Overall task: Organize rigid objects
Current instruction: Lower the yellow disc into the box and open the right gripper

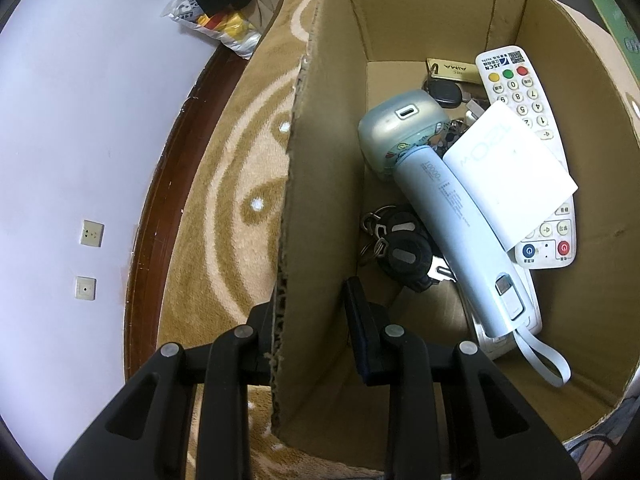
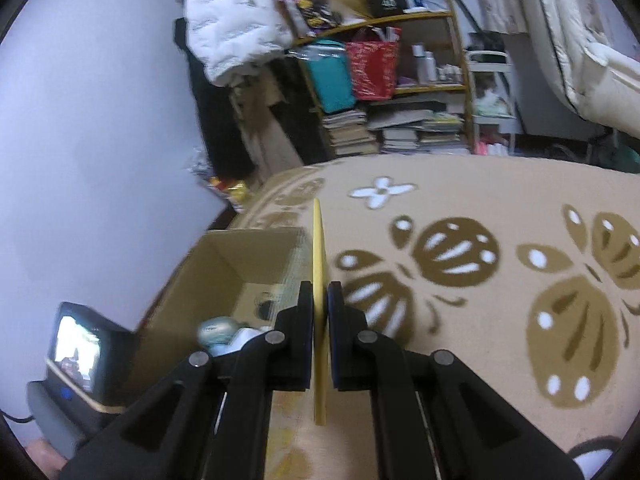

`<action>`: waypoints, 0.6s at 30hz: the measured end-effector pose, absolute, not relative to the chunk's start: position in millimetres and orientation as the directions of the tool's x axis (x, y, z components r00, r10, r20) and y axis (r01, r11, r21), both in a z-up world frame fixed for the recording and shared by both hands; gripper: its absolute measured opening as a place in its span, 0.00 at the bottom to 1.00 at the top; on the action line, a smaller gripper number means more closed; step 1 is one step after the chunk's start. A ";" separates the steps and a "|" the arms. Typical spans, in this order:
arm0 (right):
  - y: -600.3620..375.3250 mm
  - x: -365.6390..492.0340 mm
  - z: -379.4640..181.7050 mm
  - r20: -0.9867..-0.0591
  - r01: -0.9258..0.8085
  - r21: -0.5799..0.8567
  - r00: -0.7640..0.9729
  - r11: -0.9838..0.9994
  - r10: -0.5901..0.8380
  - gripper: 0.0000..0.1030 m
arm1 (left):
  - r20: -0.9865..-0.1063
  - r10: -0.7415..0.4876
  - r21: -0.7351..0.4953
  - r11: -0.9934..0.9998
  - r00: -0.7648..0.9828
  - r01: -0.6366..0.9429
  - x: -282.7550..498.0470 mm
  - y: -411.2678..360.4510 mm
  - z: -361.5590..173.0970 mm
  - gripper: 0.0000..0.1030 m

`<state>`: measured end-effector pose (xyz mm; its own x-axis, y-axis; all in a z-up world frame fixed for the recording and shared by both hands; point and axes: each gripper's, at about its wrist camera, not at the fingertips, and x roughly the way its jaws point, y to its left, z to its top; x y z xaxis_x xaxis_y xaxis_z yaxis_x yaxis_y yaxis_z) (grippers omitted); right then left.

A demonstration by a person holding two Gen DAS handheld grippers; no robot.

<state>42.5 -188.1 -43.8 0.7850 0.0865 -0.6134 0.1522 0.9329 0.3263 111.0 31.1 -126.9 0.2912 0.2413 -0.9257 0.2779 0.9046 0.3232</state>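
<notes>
Box [image 1: 400,20] sits on the carpet [image 1: 224,184], already stocked: remote [image 1: 516,92], power bank [image 1: 460,220], white card [image 1: 508,160], case [image 1: 396,120], key fobs [image 1: 404,248] — most of the sorting looks done. My left gripper [image 1: 308,320] clamps the box wall to steady it. My right gripper [image 2: 320,320] pinches a thin yellow plate [image 2: 319,264] edge-on, beside the box and above the carpet — I judge it goes in next.
</notes>
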 end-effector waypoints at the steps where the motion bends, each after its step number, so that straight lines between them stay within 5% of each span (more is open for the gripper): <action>1: -184.4 42.2 -41.6 -0.604 0.132 0.337 0.790 0.932 0.106 0.07 | -0.925 0.242 0.324 0.904 0.292 0.278 110.9 30.7 -127.0 0.26; 9: -140.6 48.0 -41.2 -0.555 -0.010 0.413 0.790 0.911 0.260 0.07 | -0.926 0.239 0.320 0.908 0.291 0.272 113.8 29.5 -126.8 0.26; 18: -134.9 51.7 -79.3 -0.578 0.019 0.486 0.757 0.874 0.306 0.08 | -0.922 0.252 0.333 0.902 0.293 0.274 113.7 24.6 -128.2 0.25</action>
<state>51.7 -134.9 -79.3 0.7566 0.3055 -0.5781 0.0188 0.8736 0.4863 113.7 24.6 -128.2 0.2932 0.2516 -0.9224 0.2742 0.9021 0.3332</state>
